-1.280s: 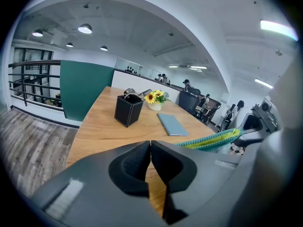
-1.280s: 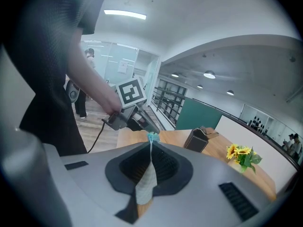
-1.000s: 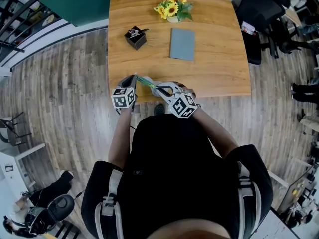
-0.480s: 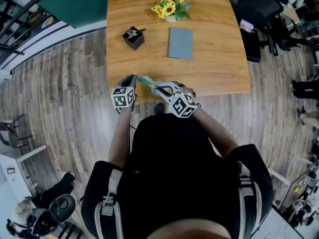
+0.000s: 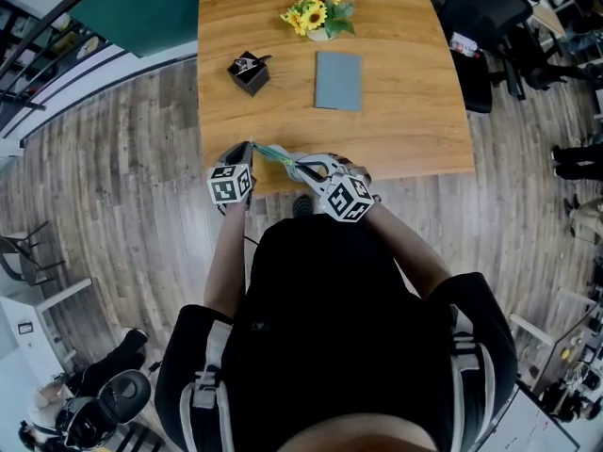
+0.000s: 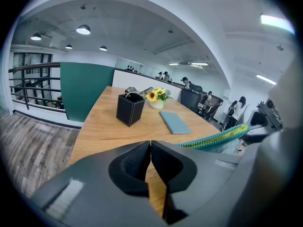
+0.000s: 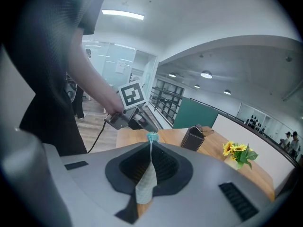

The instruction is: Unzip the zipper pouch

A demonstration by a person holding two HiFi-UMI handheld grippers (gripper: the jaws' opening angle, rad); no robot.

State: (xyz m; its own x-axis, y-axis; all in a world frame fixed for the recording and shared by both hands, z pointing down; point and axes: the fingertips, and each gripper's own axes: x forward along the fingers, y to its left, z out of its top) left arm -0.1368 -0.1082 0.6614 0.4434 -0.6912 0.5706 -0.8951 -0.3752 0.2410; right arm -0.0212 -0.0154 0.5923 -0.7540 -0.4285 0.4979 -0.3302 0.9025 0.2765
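The zipper pouch [image 5: 273,154], pale fabric with a teal and green zipper, is stretched between my two grippers above the table's near edge. My right gripper [image 5: 300,168] is shut on the pouch: in the right gripper view its fabric [image 7: 146,183] stands pinched between the right gripper [image 7: 150,148] jaws, with a teal zipper end at the top. My left gripper [image 5: 251,145] is shut at the pouch's other end. In the left gripper view the left gripper [image 6: 150,143] jaws meet, and the zipper [image 6: 218,138] runs off to the right behind one jaw. The pinch itself is hidden.
On the wooden table [image 5: 405,130] stand a black pen holder [image 5: 250,72], a grey notebook [image 5: 337,81] and a small pot of sunflowers [image 5: 318,15] at the far edge. Office chairs [image 5: 480,17] stand to the right. Wood floor surrounds the table.
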